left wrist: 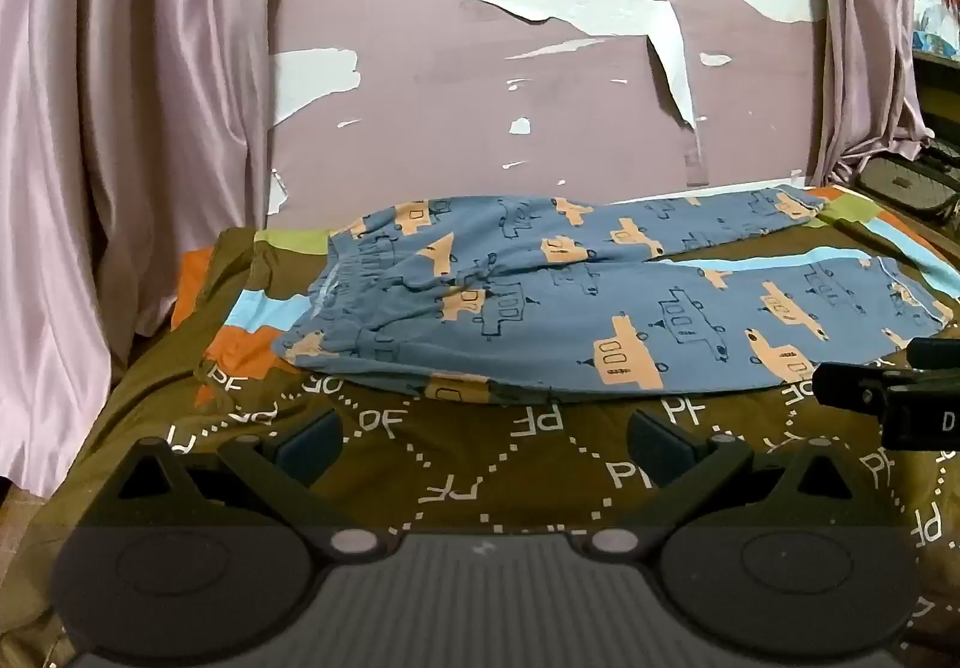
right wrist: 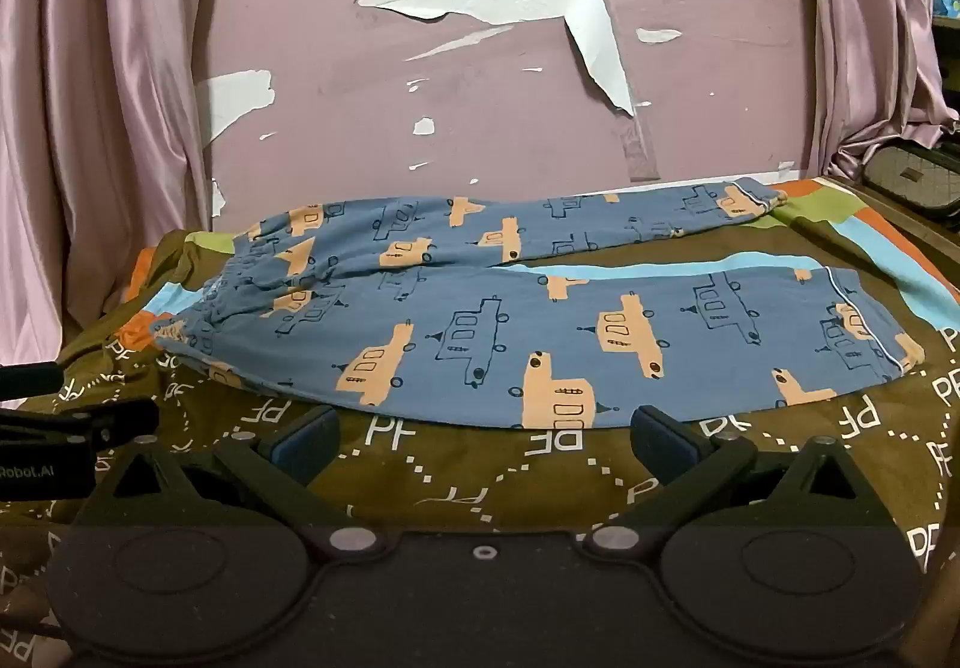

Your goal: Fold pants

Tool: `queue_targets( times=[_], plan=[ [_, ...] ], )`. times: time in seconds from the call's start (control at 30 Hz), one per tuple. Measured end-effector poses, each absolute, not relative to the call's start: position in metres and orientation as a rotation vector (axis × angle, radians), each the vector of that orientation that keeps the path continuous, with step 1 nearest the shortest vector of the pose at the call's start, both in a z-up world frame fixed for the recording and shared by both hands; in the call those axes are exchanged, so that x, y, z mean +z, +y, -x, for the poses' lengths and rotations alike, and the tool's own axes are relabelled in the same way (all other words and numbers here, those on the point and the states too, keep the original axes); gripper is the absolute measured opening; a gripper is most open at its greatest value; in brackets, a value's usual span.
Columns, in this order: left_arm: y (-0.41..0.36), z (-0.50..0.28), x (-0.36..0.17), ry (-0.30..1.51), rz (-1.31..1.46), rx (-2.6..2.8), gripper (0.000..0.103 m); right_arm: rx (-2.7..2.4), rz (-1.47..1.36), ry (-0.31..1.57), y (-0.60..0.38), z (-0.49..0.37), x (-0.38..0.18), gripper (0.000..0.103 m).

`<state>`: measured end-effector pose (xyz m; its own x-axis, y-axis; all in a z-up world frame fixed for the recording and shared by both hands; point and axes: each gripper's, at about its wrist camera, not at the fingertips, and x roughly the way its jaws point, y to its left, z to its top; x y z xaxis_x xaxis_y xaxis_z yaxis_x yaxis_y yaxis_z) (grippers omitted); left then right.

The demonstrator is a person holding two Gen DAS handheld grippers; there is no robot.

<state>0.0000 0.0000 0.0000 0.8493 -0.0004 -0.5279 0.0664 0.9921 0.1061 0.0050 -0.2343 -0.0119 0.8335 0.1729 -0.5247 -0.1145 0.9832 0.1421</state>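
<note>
Blue pants (left wrist: 570, 308) with a peach boat print lie flat on the bed, waistband to the left, both legs spread out to the right. They also show in the right wrist view (right wrist: 510, 326). My left gripper (left wrist: 483, 443) is open and empty, low over the bedsheet just in front of the near leg. My right gripper (right wrist: 483, 440) is open and empty, just in front of the near leg's lower edge. Each gripper shows at the edge of the other's view: the right one (left wrist: 888, 398), the left one (right wrist: 72, 428).
The bed carries an olive sheet (left wrist: 480, 476) with white "PF" lettering and orange, blue and green blocks. A mauve wall (left wrist: 480, 98) with peeling paint stands behind. Pink curtains (left wrist: 120, 128) hang at left and right (right wrist: 864, 38). A dark basket (right wrist: 912, 176) sits far right.
</note>
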Motion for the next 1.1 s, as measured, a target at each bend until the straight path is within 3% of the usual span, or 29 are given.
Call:
queue_targets(
  times=[1.1],
  plan=[
    [-0.0016, 0.0003, -0.0010, 0.553, -0.135, -0.037, 0.103, 0.152, -0.108, 0.571, -0.2340, -0.0062, -0.0131, 0.102]
  ],
)
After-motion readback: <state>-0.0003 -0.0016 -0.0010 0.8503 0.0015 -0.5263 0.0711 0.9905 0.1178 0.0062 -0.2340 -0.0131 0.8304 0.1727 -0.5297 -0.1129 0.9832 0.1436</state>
